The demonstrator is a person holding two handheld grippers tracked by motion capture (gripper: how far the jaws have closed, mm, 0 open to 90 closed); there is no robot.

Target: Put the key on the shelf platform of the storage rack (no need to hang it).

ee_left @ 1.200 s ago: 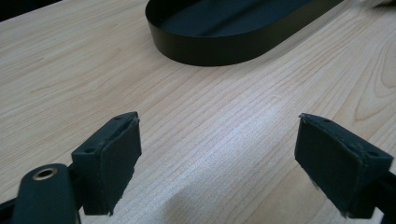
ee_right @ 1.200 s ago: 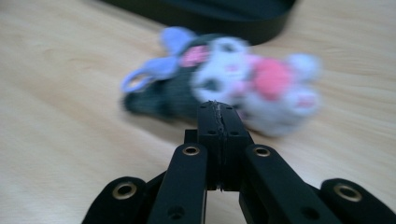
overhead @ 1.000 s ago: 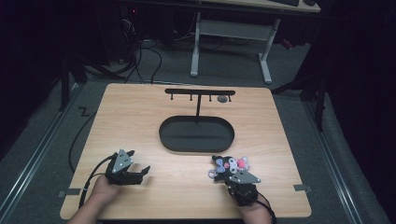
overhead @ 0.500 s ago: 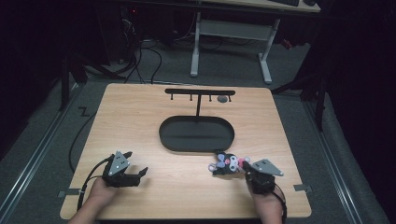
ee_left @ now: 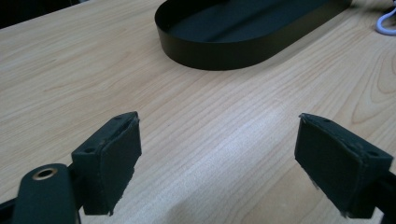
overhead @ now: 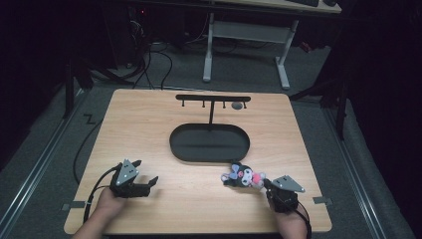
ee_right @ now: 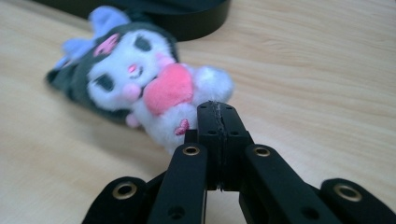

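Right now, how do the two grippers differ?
The left gripper has its fingers spread wide with bare table between them; the right gripper has its fingers pressed together. The left gripper sits apart from everything, while the right gripper's tip is right at the plush toy, seemingly touching its white body. Both are black, hand-held and low over the wooden table.

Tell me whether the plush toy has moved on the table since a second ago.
Yes. The plush toy has slid toward the table's right edge in the high view, ending off the right end of the fixed black oval tray, with the shut right gripper at it.
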